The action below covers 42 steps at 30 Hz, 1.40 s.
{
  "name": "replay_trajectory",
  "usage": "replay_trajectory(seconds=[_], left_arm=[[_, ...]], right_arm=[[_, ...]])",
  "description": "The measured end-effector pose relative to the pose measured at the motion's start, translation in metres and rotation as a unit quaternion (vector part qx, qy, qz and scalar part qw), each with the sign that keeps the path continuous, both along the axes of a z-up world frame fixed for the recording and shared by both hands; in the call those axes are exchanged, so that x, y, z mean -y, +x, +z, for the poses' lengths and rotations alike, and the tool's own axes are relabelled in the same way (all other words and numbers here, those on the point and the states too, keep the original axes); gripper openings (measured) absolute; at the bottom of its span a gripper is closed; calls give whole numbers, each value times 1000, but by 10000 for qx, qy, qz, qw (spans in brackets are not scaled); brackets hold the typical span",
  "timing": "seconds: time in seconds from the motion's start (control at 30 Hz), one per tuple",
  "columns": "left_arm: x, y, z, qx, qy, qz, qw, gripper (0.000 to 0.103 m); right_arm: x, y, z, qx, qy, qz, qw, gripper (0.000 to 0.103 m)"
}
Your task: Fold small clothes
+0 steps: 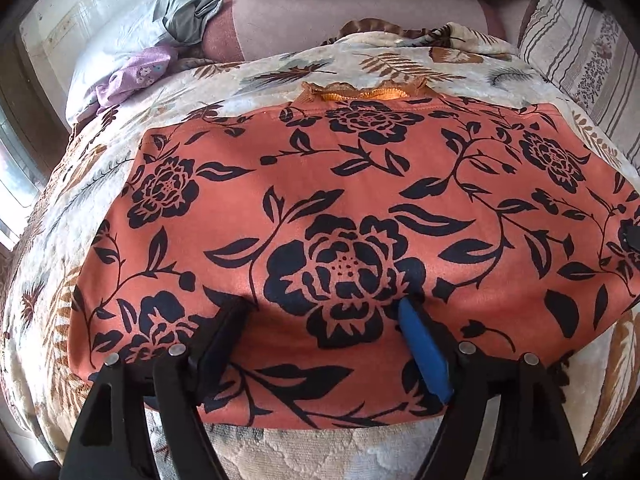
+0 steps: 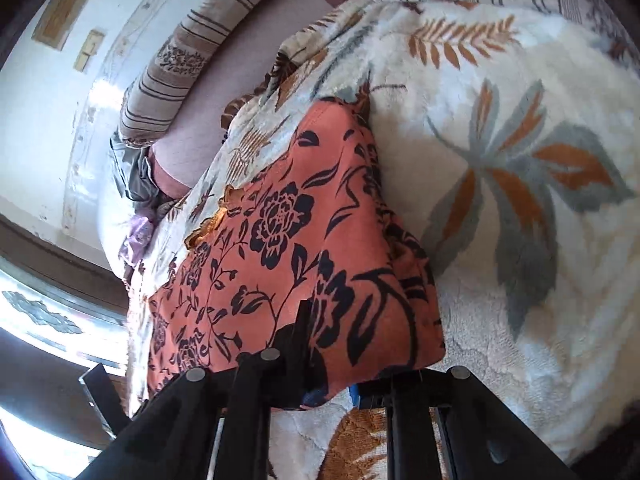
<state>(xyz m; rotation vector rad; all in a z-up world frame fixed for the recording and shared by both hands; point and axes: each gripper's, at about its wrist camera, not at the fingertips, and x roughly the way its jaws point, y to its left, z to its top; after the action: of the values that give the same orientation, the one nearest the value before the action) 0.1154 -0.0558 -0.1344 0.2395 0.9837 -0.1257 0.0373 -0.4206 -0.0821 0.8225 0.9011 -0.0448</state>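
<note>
An orange garment (image 1: 360, 200) printed with black flowers lies spread on the bed, its lace-trimmed neckline (image 1: 360, 94) at the far edge. My left gripper (image 1: 326, 332) stands open over the near hem, one black finger (image 1: 228, 332) and one blue-padded finger (image 1: 422, 344) wide apart on top of the cloth. In the right wrist view the same garment (image 2: 288, 240) has its near corner raised. My right gripper (image 2: 320, 364) is shut on that corner; one black finger (image 2: 300, 336) shows against the cloth and the other is mostly hidden under it.
A cream plush blanket (image 2: 520, 160) with orange and grey leaves covers the bed. Striped pillows (image 1: 580, 60) and a pink bolster (image 1: 340, 20) lie at the far end. Grey and lilac clothes (image 1: 140, 72) sit far left, near a window (image 2: 48, 320).
</note>
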Motion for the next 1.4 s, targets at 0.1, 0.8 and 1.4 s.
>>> replay_trajectory(seconds=[0.1,0.8,1.4], left_arm=[[1,3,4,-20,17,49,10000,80],[-2,0,7,-144,-20,144,9998,81],[2,-10,5,46,-78,-18,10000,84]], right_arm=[[4,3,-15,-250,157,-48,9996,17],[17,-10,-40,-105,963,-174,9951,25],[68,-32,14,-1,519,-389,9979,78]])
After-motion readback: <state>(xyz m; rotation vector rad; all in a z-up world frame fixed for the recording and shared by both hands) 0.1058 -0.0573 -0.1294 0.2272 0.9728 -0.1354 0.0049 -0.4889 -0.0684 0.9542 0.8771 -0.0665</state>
